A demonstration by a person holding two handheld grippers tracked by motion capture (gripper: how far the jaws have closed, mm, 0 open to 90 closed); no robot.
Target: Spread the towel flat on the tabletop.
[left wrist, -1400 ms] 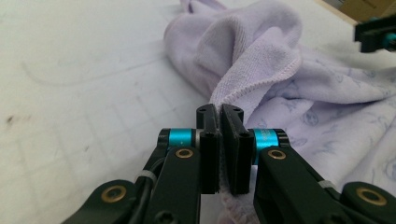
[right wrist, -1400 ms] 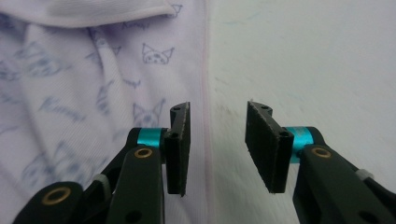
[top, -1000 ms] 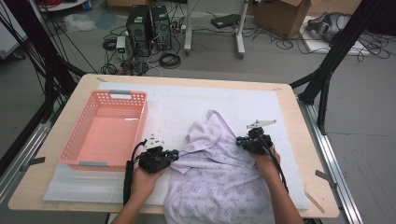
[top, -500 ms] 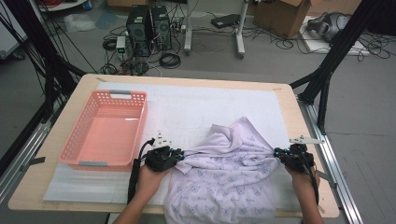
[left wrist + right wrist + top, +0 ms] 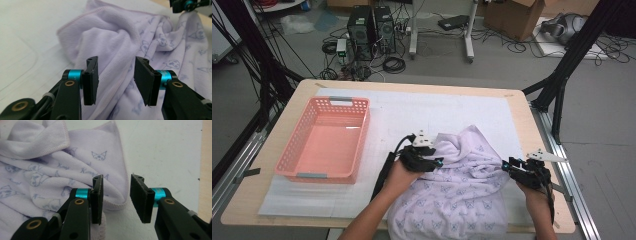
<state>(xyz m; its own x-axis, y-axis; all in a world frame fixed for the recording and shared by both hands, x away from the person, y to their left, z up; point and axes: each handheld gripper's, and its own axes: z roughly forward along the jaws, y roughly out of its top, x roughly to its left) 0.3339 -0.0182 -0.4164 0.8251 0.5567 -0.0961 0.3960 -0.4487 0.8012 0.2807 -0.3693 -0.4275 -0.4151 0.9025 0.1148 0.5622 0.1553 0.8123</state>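
Note:
A lilac towel [image 5: 462, 187] with a printed pattern lies bunched on the near half of the white mat [image 5: 437, 110] and hangs over the table's front edge. My left gripper [image 5: 438, 160] sits at the towel's left fold, pointing right. In the left gripper view its jaws have just been opening, and my left gripper [image 5: 116, 61] stands open with towel [image 5: 112, 37] folds behind the gap. My right gripper [image 5: 508, 165] is at the towel's right edge, pointing left. Its jaws have also just been opening, and my right gripper [image 5: 115, 178] stands open over the mat, the towel [image 5: 50, 170] hem beside its left pad.
A pink plastic basket [image 5: 342, 103] stands on the left of the mat with nothing in it. The wooden table [image 5: 539, 135] shows bare past the mat's right edge. The right gripper [image 5: 187, 5] appears far off in the left gripper view.
The right hand moved right, drawing the towel's edge out wider, then stayed. The left hand moved right and away along the towel. Both pairs of jaws went from shut on cloth to open.

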